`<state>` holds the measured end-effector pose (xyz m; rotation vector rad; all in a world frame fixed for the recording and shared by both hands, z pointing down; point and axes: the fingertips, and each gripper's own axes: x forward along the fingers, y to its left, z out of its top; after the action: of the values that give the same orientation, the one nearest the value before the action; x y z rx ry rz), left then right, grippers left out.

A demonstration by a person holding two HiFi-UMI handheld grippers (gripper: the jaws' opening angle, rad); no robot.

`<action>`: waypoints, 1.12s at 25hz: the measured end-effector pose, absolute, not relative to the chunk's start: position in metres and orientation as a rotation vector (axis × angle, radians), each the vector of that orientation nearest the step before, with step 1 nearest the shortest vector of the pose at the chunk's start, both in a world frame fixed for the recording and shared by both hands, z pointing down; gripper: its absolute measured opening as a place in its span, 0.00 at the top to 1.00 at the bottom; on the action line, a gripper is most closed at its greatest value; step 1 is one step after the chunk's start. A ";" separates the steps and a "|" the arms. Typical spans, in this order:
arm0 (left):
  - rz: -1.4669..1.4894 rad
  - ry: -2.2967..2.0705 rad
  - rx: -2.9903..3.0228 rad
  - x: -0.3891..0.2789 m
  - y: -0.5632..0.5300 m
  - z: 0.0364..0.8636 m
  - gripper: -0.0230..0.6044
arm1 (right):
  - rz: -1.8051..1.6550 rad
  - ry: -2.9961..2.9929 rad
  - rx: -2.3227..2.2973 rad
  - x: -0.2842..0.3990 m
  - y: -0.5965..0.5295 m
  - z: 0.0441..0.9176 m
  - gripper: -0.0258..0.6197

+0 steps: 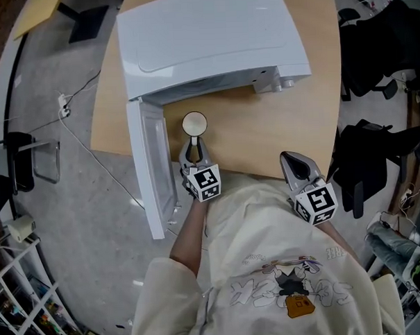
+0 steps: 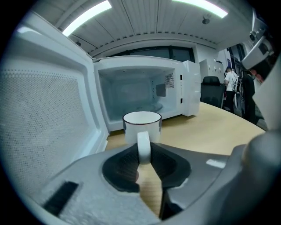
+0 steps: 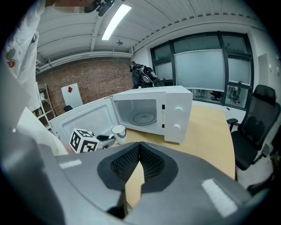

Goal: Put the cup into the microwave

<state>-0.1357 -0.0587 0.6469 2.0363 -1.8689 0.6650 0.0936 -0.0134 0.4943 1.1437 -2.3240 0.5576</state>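
A white cup (image 1: 194,122) with a dark rim stands upright on the wooden table (image 1: 271,129), just in front of the open white microwave (image 1: 211,38). My left gripper (image 1: 192,149) reaches it from the near side and is shut on its handle (image 2: 143,148), which sits between the black pads. In the left gripper view the cup (image 2: 142,124) blocks part of the empty cavity (image 2: 136,94). My right gripper (image 1: 294,161) hovers near the table's front edge, right of the cup, shut with nothing in it (image 3: 139,147). The right gripper view shows the cup (image 3: 118,131) at the left.
The microwave door (image 1: 152,169) hangs wide open to the left, close beside my left gripper. The turntable (image 3: 144,117) lies inside the cavity. Black office chairs (image 1: 375,45) stand to the right of the table. A cable (image 1: 91,158) trails over the floor at the left.
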 end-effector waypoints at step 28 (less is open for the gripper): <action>0.407 -1.925 2.053 -0.133 -0.099 0.572 0.86 | 0.585 -2.335 1.183 0.095 -0.012 0.494 0.95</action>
<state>-0.1334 -0.0987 0.5719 2.0527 -1.9251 0.4065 0.0947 -0.0116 0.4936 1.1826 -2.3352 0.5847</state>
